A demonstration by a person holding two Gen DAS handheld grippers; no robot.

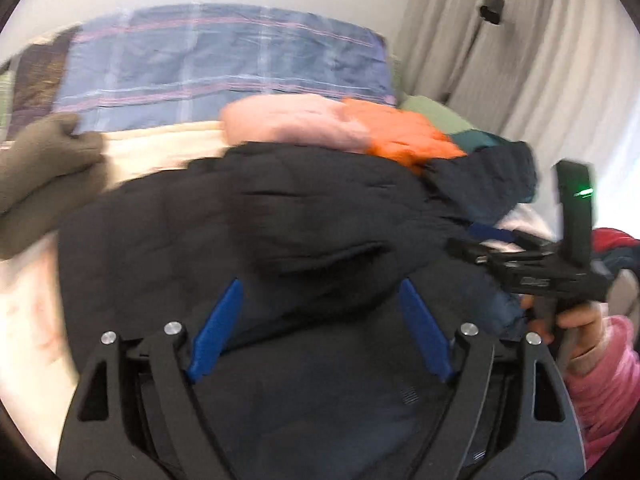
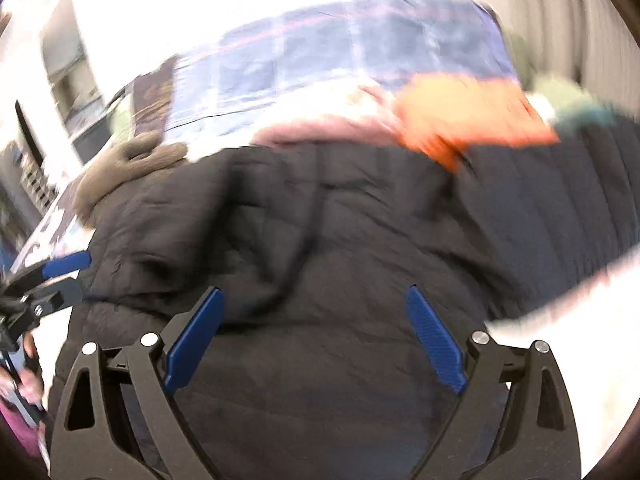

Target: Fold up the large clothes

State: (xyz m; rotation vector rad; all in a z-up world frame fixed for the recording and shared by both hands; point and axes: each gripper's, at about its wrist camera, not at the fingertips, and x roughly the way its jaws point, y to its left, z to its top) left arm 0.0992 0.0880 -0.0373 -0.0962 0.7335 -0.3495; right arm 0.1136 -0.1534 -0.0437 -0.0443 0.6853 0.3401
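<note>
Tilted down over the black coat [image 1: 280, 220], left gripper [image 1: 320, 284] and right gripper [image 2: 316, 292] both spread apart, empty (edges blurred); clothes pile [image 1: 340, 128] at twelve o'clock.

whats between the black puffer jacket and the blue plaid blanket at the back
A pink garment and an orange one lie bunched between the black puffer jacket and the blue plaid blanket, in both wrist views.
</note>
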